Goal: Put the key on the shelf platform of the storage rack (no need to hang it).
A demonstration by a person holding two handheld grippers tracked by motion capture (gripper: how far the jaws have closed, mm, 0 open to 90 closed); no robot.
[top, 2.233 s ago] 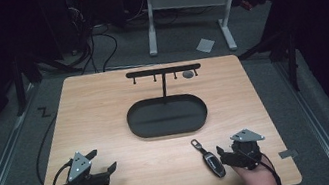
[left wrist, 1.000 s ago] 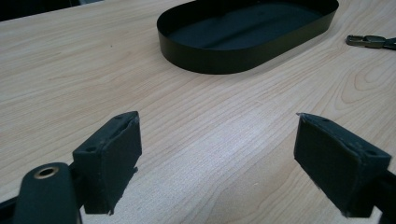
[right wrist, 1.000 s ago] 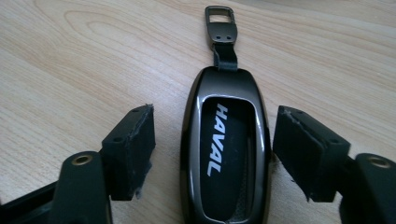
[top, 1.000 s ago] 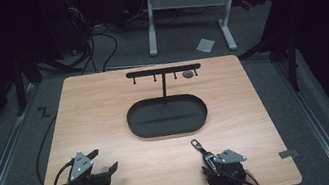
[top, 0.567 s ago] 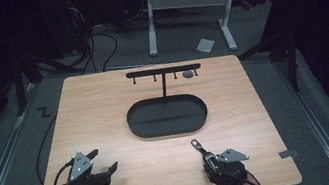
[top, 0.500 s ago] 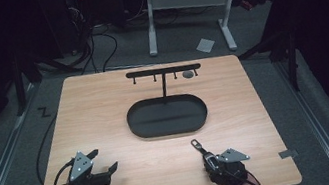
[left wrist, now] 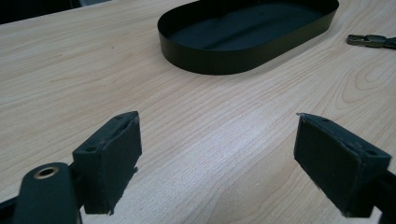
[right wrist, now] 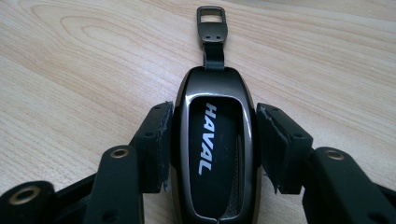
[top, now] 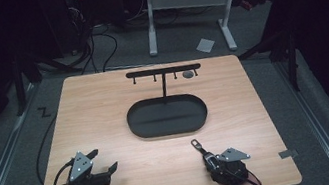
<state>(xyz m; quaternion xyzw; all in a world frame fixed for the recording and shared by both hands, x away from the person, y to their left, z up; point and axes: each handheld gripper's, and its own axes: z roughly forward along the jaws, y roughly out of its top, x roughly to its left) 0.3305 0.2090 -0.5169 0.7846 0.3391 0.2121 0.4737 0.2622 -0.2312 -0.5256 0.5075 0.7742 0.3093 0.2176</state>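
right tool (right wrist: pixel 212 144) squeezing black car key (right wrist: pixel 212 154) flat on surface (top: pixel 105 112) | left tool (left wrist: pixel 219 158) wide open, holding nothing

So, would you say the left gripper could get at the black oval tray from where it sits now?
Probably yes: the left gripper is open, and bare table lies between it and the oval tray.

The high view looks forward and down on the whole table (top: pixel 105 112). Each gripper view skims low and close over the wood; the left one shares the oval tray (left wrist: pixel 233 60) with the high view.
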